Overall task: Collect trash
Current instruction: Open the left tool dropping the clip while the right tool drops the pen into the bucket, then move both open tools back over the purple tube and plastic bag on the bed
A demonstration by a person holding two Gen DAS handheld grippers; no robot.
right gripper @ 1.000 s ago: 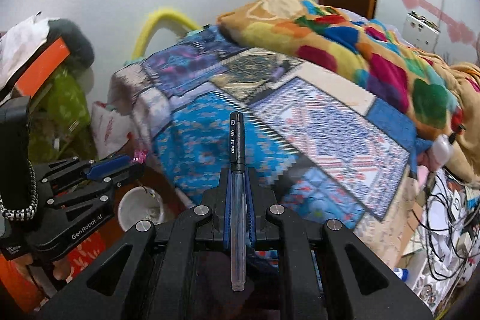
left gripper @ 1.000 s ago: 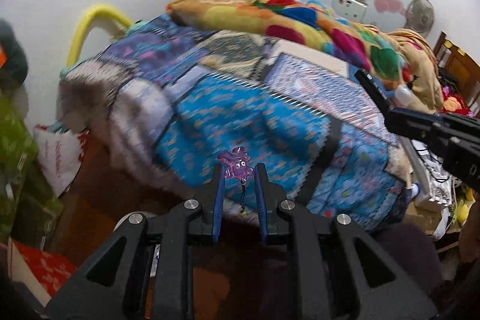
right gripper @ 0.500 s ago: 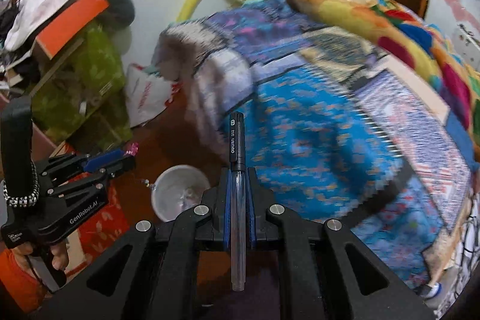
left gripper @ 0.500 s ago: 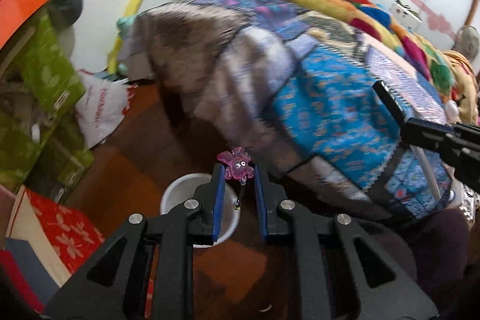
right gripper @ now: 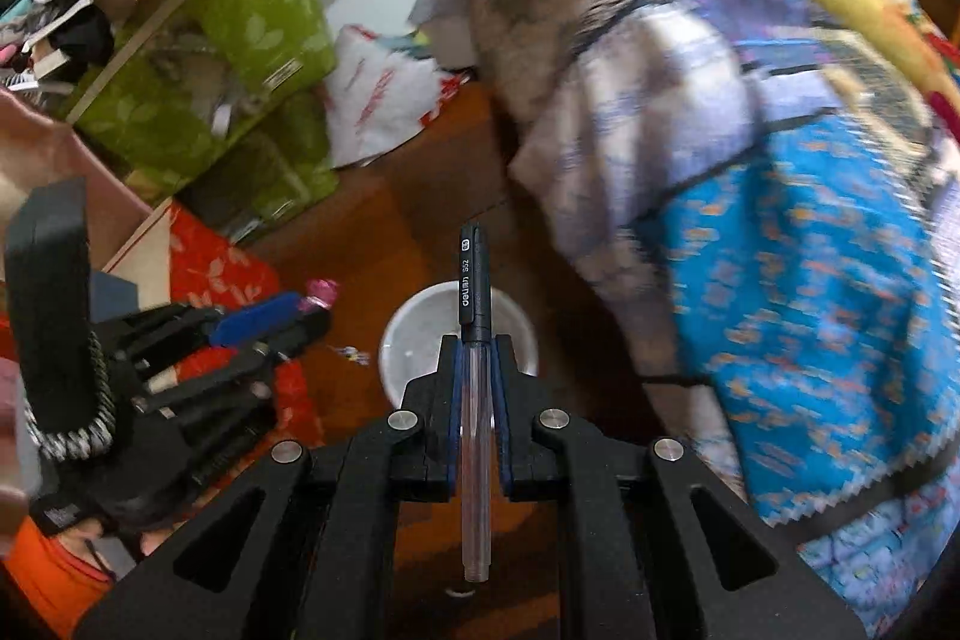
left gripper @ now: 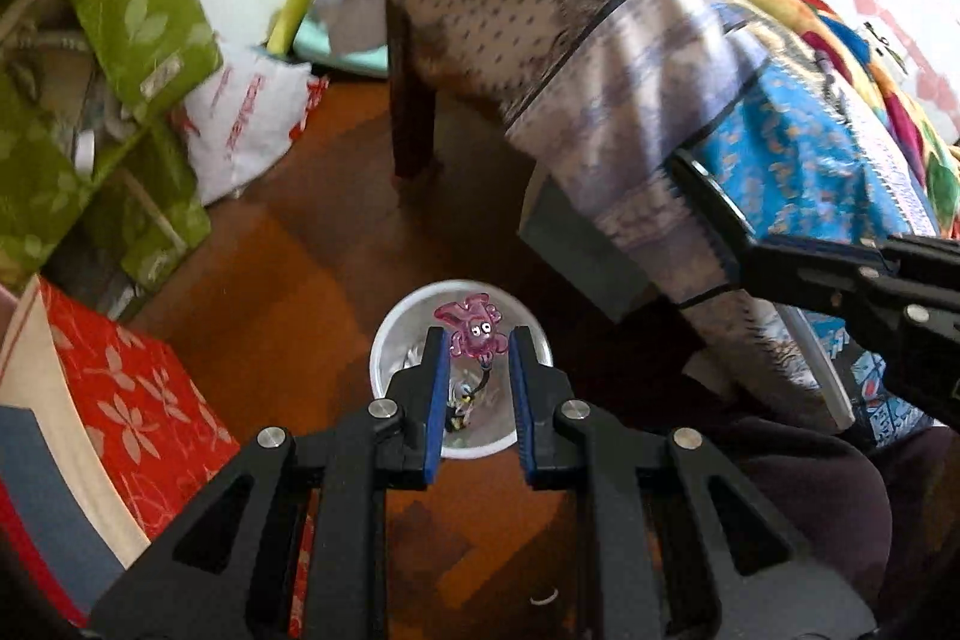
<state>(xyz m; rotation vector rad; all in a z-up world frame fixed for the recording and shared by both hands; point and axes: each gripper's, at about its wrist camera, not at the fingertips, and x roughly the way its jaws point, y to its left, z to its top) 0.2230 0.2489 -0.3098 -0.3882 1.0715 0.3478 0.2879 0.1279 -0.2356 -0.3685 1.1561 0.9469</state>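
My left gripper (left gripper: 476, 345) is shut on a small pink octopus charm (left gripper: 472, 328) with a little chain hanging below it. It hovers right above a white round bin (left gripper: 390, 340) on the wooden floor. My right gripper (right gripper: 474, 346) is shut on a black-capped clear pen (right gripper: 473, 316) that points forward over the same white bin (right gripper: 414, 322). The left gripper (right gripper: 312, 307) shows in the right wrist view, left of the bin, with the pink charm (right gripper: 321, 291) at its tip. The right gripper shows at the right edge of the left wrist view (left gripper: 708, 196).
A bed with a patchwork blanket (left gripper: 690, 58) overhangs on the right, with its dark leg (left gripper: 411, 118) behind the bin. Green bags (left gripper: 132, 4), a white plastic bag (left gripper: 246, 118) and a red floral box (left gripper: 126, 394) crowd the left side.
Both grippers have swung down and left from the bed toward the floor. The white bin has come under both grippers. Both keep hold of their items.
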